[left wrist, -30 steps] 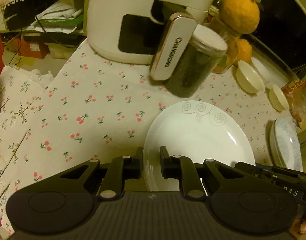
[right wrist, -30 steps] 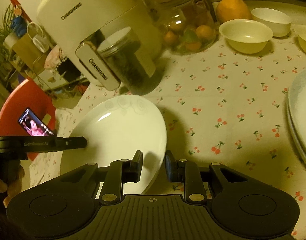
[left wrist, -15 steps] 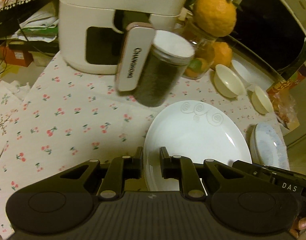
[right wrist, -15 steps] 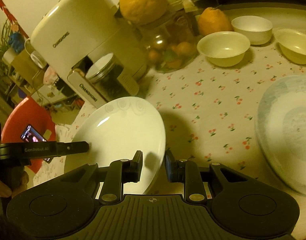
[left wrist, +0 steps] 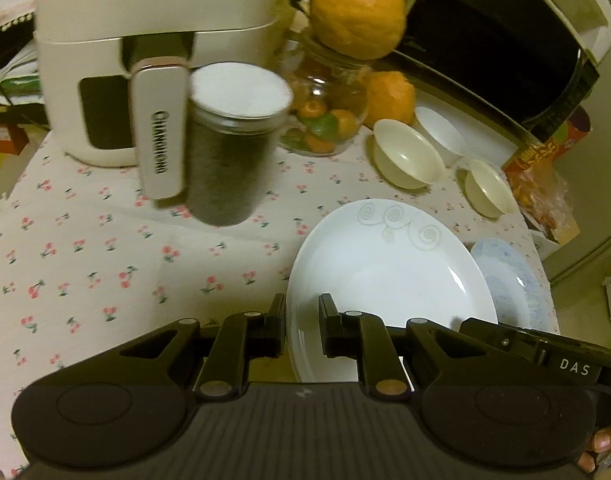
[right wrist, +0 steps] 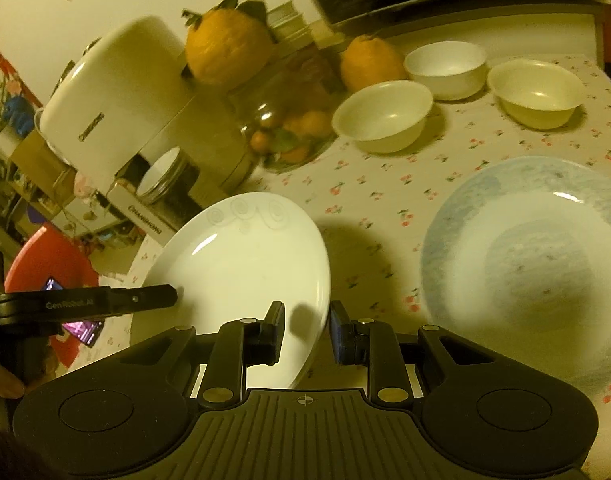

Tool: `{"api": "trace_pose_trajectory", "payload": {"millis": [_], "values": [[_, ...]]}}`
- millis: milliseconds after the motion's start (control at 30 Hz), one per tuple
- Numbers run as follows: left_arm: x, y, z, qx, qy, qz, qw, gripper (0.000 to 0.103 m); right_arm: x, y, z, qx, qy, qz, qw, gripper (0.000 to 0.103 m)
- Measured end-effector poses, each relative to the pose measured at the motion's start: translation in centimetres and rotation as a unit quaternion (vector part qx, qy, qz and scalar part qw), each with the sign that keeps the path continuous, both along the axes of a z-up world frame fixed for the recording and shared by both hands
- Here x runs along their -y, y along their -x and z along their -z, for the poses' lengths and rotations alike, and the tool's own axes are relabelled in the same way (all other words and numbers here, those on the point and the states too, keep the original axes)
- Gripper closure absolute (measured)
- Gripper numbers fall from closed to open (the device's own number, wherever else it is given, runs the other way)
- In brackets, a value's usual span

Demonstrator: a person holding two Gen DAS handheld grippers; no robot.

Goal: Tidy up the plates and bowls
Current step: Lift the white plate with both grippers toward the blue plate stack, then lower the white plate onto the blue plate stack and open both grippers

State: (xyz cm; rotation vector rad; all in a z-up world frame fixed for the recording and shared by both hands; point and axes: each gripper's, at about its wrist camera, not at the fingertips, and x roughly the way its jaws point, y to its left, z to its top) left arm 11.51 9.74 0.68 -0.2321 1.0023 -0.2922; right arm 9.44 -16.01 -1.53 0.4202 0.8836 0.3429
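The white plate (right wrist: 241, 264) is held clear of the cherry-print tablecloth (left wrist: 85, 248), the left gripper (left wrist: 301, 330) pinching its rim at lower centre and the right gripper (right wrist: 305, 332) pinching the opposite edge. The blue-patterned plate (right wrist: 525, 264) lies at right, three bowls (right wrist: 381, 114) at upper right.

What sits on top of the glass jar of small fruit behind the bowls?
A large orange citrus fruit with leaves rests on the glass jar, covering its mouth. Whether a lid lies under it cannot be seen. Small orange and green fruits show inside.
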Motion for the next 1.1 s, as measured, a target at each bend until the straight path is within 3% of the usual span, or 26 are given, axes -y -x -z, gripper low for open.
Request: {"api": "trace_pose_trajectory", "payload": {"millis": [1100], "values": [[11.5,-2.0,1.4,-0.014,0.002,0.073,0.9972,0.089,11.8,0.1,0.0,0.001,-0.018,0.103,0.994,0.079]]}}
